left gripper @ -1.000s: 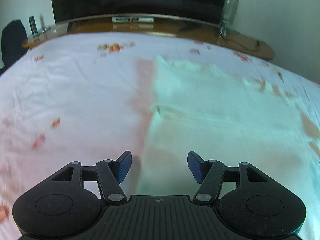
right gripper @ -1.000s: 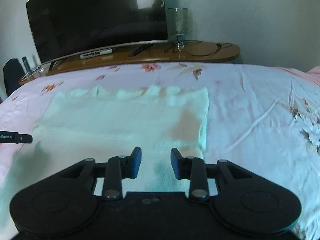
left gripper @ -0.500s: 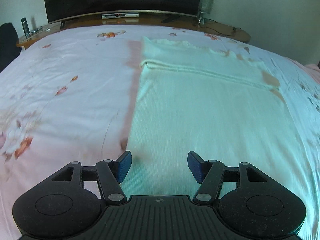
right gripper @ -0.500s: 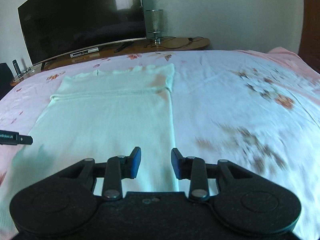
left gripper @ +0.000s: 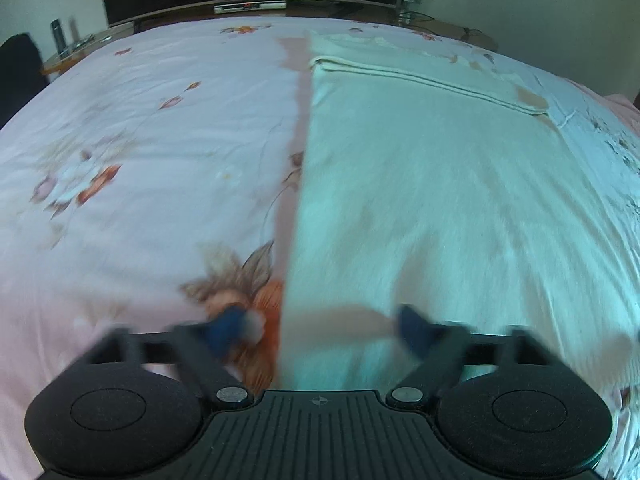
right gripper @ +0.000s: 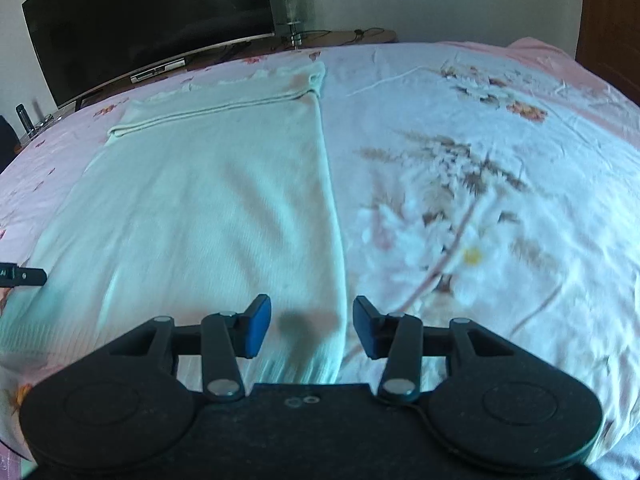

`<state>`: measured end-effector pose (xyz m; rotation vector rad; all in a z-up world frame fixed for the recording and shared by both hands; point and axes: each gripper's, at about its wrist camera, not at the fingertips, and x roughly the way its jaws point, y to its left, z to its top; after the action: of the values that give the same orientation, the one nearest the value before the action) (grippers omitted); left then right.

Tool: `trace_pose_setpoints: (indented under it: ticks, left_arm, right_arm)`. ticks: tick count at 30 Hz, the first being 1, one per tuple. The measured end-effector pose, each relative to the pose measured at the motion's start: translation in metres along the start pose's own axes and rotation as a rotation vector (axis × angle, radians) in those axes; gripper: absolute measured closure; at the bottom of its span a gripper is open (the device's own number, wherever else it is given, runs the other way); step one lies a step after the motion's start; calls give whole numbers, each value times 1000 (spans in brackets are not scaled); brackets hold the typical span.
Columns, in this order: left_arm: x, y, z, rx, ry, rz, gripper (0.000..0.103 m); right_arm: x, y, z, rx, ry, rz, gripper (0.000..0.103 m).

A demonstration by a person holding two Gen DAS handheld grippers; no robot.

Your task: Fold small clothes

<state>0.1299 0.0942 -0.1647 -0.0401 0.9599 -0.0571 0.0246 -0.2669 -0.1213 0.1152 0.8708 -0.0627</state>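
Hand-held grippers [left gripper: 320,330] [right gripper: 312,326] wide apart, straddling near corners of pale knit garment [right gripper: 208,200].
Pinch both layers evenly before lifting off bed [right gripper: 500,160].

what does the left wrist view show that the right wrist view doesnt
Only the left wrist view shows the left gripper, blurred, open astride the garment's left edge, and an orange flower print beside it. Only the right wrist view shows the right gripper, open over the garment's right edge, a big pale flower print, and the pink bedding at the far right. Both show the garment flat on the bed, the TV and the glass.
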Motion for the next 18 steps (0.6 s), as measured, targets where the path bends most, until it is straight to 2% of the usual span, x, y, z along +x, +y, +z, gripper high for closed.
trace_pose_setpoints:
  ticks: [9, 13, 18]
  left_arm:
    - [-14, 20, -31, -64, -15, -43, 9]
    - [-19, 24, -36, -84, -15, -58, 31]
    - [-23, 32, -36, -145, 12, -112, 89]
  right_arm:
    - [1, -2, -15, 26, 41, 20, 56]
    - [0, -5, -19, 41, 53, 26, 56]
    - [-2, -4, -20, 42, 75, 39, 60]
